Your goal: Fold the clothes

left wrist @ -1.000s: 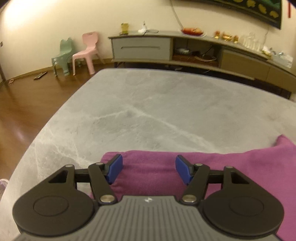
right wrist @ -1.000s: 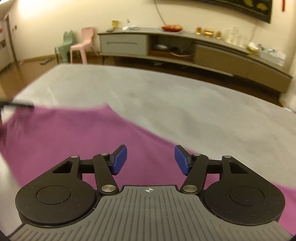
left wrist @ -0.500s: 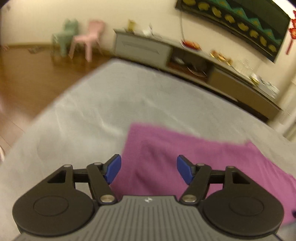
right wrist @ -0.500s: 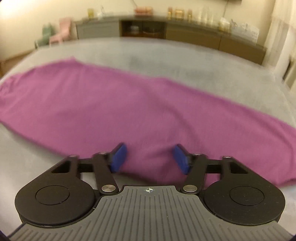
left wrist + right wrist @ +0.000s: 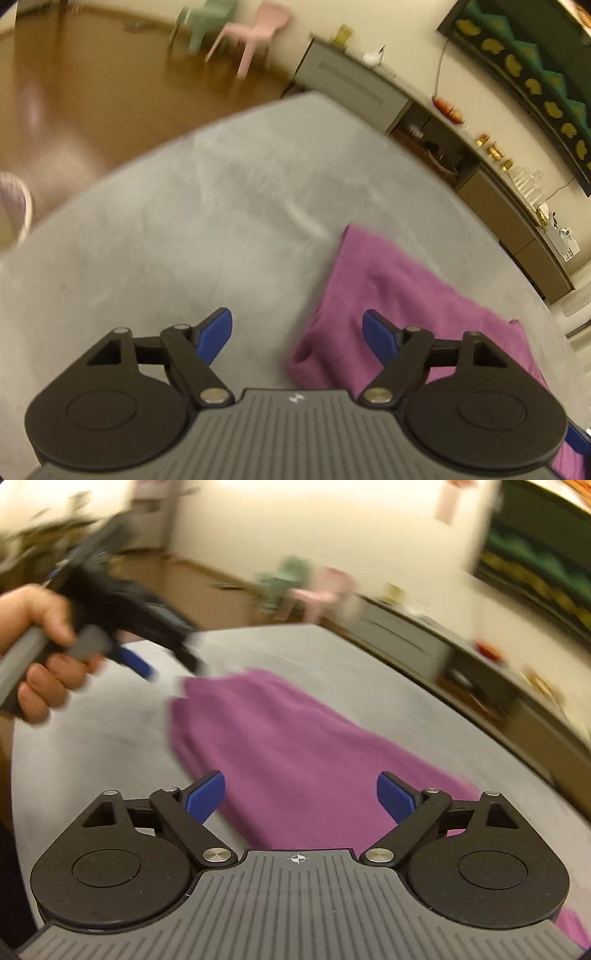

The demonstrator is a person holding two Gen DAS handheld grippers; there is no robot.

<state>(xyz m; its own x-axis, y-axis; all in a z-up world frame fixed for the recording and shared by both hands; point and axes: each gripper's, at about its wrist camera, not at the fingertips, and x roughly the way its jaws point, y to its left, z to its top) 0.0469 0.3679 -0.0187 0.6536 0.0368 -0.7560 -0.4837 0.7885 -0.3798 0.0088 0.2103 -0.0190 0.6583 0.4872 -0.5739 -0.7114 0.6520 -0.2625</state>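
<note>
A purple garment (image 5: 295, 746) lies folded in a long strip on the grey marble table (image 5: 354, 664). My right gripper (image 5: 301, 794) hovers open over its near end, nothing between the blue pads. In the left wrist view the same garment (image 5: 399, 295) lies to the right, its end edge just ahead. There my left gripper (image 5: 297, 330) is open above that edge, holding nothing. From the right wrist view the left gripper (image 5: 162, 664) appears at the garment's far end, held by a hand (image 5: 40, 653). Both views are motion-blurred.
Wooden floor (image 5: 92, 92) lies beyond the table's left edge. A long low sideboard (image 5: 461, 147) with small items runs along the wall. A green chair (image 5: 207, 22) and a pink chair (image 5: 255, 33) stand far off. Bare table (image 5: 166, 229) spreads left of the garment.
Both grippers stayed open and swung round. The left one moved off the garment's edge toward its left end; the right one turned left, bringing the left gripper and hand into view.
</note>
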